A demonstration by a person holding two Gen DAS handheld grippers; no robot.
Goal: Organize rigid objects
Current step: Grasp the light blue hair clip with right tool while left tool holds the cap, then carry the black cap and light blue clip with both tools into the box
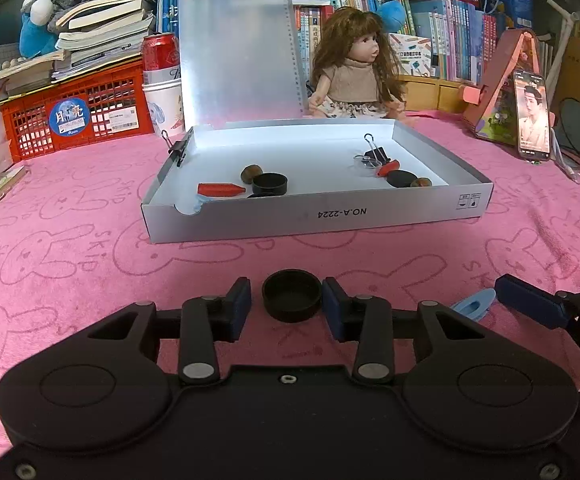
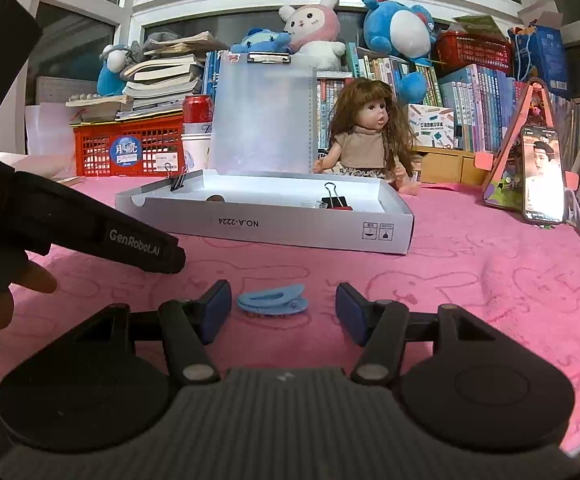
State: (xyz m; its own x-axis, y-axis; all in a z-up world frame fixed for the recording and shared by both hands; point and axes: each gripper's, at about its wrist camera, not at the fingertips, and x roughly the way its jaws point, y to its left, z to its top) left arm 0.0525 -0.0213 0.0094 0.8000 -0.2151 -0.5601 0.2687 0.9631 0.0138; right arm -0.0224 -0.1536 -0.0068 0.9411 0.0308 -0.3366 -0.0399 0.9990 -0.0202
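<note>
While the left wrist view is considered first, the left claw (image 1: 286,306) is seen low over the pink cloth (image 1: 90,248) of the desk, and a black round cap (image 1: 291,300) stands between its two blue pads (image 1: 242,308). A narrow gap is seen at the left pad, and the right pad lies at the edge of the cap; whether the cap is pressed cannot be told. Beyond the claw, a white shallow box (image 1: 317,216) is placed, in which a red piece (image 1: 220,190), a second black cap (image 1: 270,184), a brown nut (image 1: 251,173) and a black binder clip (image 1: 375,156) are kept. To the right of the claw, a light blue clip (image 1: 473,304) lies beside one blue finger of the right claw (image 1: 529,306).

In the right wrist view, the right claw (image 2: 284,312) is held apart, and the light blue clip (image 2: 272,301) lies on the cloth between its pads, nearer to the left one, touched by neither. The box (image 2: 266,228) is seen farther ahead, and the body of the left claw (image 2: 102,228) is seen at the left.
</note>
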